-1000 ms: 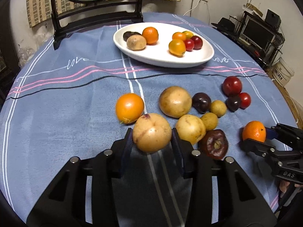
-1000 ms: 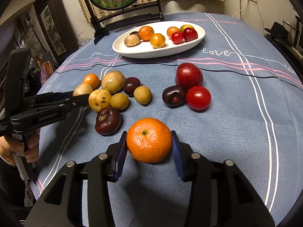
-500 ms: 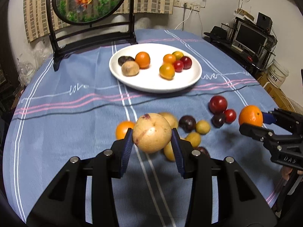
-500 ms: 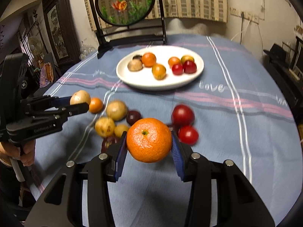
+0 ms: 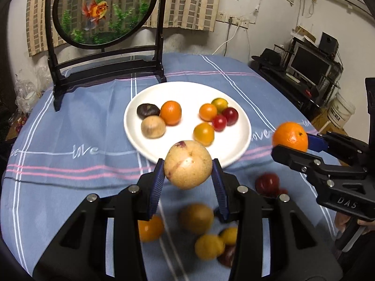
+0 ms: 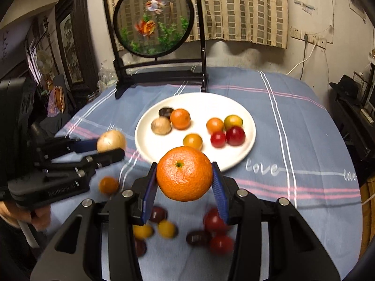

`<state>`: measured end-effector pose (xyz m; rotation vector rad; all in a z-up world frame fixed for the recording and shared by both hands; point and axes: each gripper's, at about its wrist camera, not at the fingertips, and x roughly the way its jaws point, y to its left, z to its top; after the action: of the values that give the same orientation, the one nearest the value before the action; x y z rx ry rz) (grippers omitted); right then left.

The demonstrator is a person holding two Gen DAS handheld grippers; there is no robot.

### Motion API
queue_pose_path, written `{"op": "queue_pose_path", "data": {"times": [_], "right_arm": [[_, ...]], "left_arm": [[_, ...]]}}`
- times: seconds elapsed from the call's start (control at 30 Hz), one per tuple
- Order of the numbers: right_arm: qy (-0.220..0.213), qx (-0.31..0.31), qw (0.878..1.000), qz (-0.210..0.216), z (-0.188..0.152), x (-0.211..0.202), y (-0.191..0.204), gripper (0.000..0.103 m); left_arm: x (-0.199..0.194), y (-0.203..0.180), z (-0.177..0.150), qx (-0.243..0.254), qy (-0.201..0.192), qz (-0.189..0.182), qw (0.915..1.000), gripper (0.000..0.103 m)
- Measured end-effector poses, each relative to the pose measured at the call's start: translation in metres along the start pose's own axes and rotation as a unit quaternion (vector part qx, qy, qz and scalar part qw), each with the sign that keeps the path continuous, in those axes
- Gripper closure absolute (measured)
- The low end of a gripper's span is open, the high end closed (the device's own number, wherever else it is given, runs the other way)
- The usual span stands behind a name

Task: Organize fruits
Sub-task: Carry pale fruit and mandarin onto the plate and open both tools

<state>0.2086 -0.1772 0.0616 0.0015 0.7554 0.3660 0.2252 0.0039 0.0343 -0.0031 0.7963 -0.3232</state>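
Note:
My left gripper [image 5: 188, 179] is shut on a tan round fruit [image 5: 187, 165] and holds it in the air in front of the white plate [image 5: 236, 145]. My right gripper [image 6: 185, 179] is shut on a large orange [image 6: 184, 173], also lifted, near the plate's [image 6: 243, 159] front rim. The plate holds several small fruits: oranges, red ones, a tan one and a dark one. In the left wrist view the right gripper with the orange [image 5: 290, 137] is at the right. In the right wrist view the left gripper with the tan fruit [image 6: 111, 140] is at the left.
Loose fruits lie on the blue tablecloth below the grippers: yellow, orange, red and dark ones [image 5: 206, 245], [image 6: 215, 222]. A black-framed round goldfish screen [image 5: 103, 9] stands behind the plate. A shelf with a monitor [image 5: 307, 65] is at the far right.
Both grippers have risen from the table with their fruits and moved forward toward the plate. The loose fruits now lie below and behind the fingers.

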Motion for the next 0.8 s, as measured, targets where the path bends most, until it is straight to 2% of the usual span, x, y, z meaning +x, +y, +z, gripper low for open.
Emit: {"op": "queue_pose_path", "data": {"times": [0.13, 0.43, 0.7, 0.8], "right_arm": [[0.010, 0.010, 1.000, -0.006, 0.024, 0.032, -0.012, 0.058], [0.049, 0.003, 0.999, -0.022, 0.056, 0.106, -0.024, 0.058], [0.073, 0.013, 0.997, -0.037, 0.068, 0.151, -0.030, 0.058], [0.070, 0.020, 0.997, -0.038, 0.071, 0.157, -0.032, 0.054]], "left_arm": [[0.032, 0.006, 0.018, -0.009, 0.011, 0.007, 0.9999, 0.062], [0.095, 0.019, 0.041, -0.010, 0.047, 0.029, 0.9984, 0.062], [0.125, 0.017, 0.044, 0.005, 0.056, 0.070, 0.9960, 0.061], [0.126, 0.013, 0.043, 0.006, 0.053, 0.071, 0.9960, 0.054]]}}
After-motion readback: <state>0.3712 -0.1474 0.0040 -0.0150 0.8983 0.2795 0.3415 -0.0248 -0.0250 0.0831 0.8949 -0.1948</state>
